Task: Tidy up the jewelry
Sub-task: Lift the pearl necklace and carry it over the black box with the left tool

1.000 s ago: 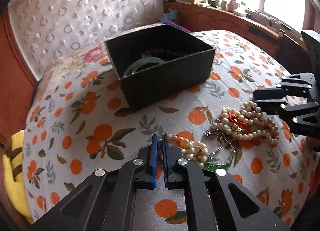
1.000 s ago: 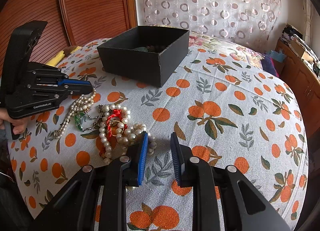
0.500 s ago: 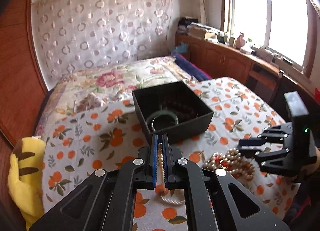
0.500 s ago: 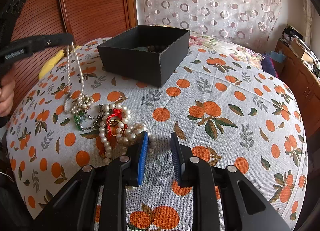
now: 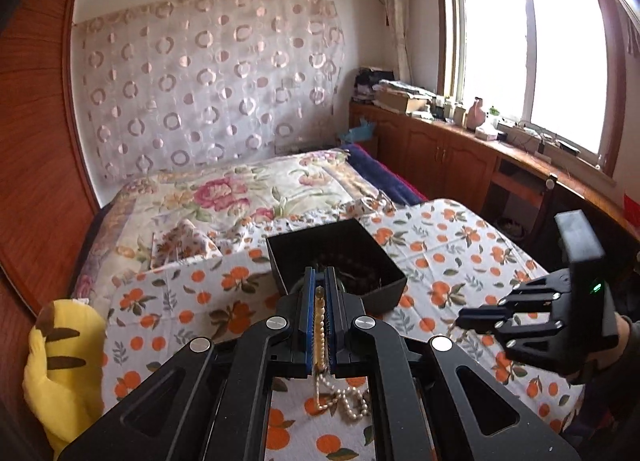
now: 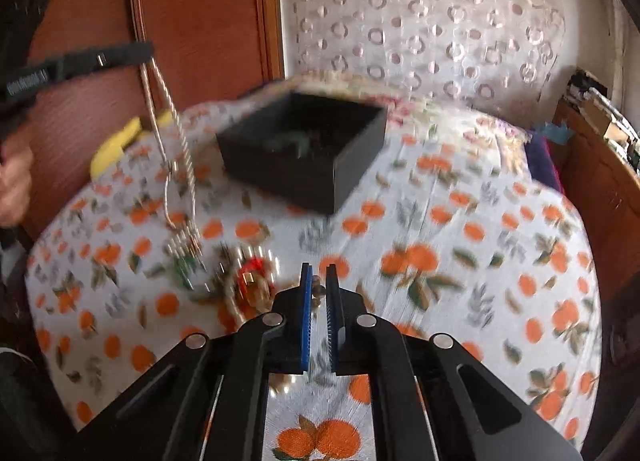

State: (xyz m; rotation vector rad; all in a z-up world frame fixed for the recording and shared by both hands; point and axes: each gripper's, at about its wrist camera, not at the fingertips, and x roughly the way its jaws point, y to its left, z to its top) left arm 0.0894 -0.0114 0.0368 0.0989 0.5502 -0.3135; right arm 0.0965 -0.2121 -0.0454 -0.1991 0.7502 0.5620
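Note:
My left gripper [image 5: 319, 285] is shut on a pearl necklace [image 5: 319, 325] and holds it high above the bed; the strand hangs down [image 6: 176, 149] to the cloth. A black open box [image 5: 336, 261] with a green bangle and dark beads inside sits ahead of it, also in the right wrist view [image 6: 304, 153]. My right gripper [image 6: 318, 285] is nearly shut, with small beads [image 6: 317, 292] between its pads, beside a pile of pearls with a red piece [image 6: 252, 277]. The right wrist view is blurred.
An orange-print cloth [image 6: 460, 229] covers the bed. A yellow plush toy [image 5: 64, 361] lies at the left edge. A floral quilt [image 5: 240, 197] lies behind the box. Wooden cabinets [image 5: 460, 157] and a window stand to the right.
My left gripper has risen with the pearl necklace, pulling the strand up off the cloth. My right gripper has closed and moved left onto the pearl pile.

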